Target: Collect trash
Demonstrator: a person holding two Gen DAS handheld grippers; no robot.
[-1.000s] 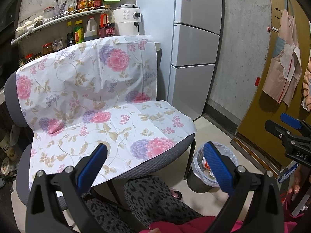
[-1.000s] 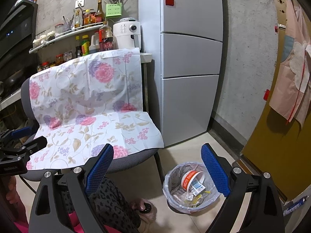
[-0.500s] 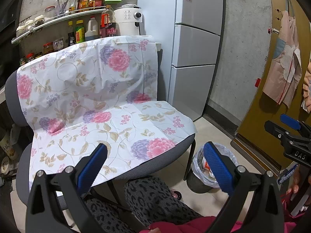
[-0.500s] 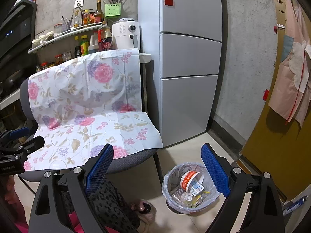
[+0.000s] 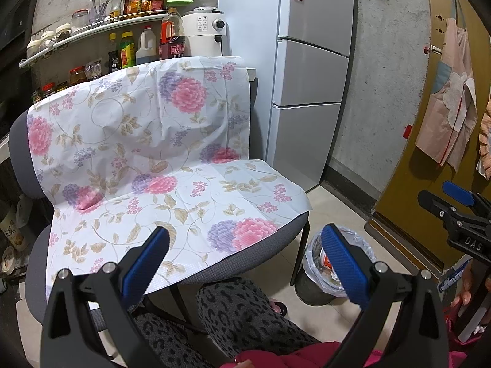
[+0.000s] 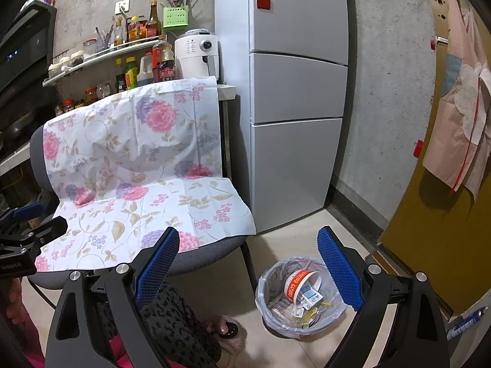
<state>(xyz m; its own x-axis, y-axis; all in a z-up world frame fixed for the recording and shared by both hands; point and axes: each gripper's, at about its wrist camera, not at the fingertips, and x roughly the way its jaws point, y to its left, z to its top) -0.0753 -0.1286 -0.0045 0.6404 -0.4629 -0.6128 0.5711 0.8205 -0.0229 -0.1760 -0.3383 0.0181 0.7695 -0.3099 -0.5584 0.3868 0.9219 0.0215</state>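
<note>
Kitchen floor (image 6: 307, 230): lined bin (image 6: 299, 302) holds trash.

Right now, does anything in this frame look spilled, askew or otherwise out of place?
Nothing looks spilled. The trash bin stands upright beside the chair, with its rubbish inside the liner. The one oddity is the floral sheet draped over the chair, creased. Both the left gripper and right gripper are open and empty.
</note>
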